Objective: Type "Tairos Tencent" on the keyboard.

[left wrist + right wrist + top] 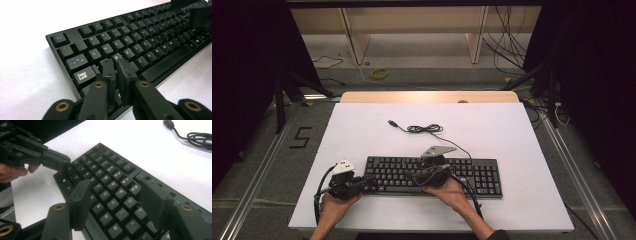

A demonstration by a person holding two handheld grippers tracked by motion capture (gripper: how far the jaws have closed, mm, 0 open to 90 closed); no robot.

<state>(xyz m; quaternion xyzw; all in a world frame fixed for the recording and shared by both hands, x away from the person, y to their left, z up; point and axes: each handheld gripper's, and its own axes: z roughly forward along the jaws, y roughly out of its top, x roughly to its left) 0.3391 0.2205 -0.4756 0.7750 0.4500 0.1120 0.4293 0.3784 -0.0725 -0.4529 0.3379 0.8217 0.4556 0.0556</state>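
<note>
Keyboard (432,176) lower centre: stiff, light, slippery plastic, best gripped by its edges; left gripper (117,67) fingers together, right gripper (120,205) fingers apart, empty.

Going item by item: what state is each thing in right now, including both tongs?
Keyboard: flat on the white table, unplugged.
Keyboard cable: partly coiled, plug end loose on the table.
Left tongs: jaws nearly together, nothing between them, tips over the keys near A and S.
Right tongs: jaws apart, nothing between them, above the letter keys.
</note>
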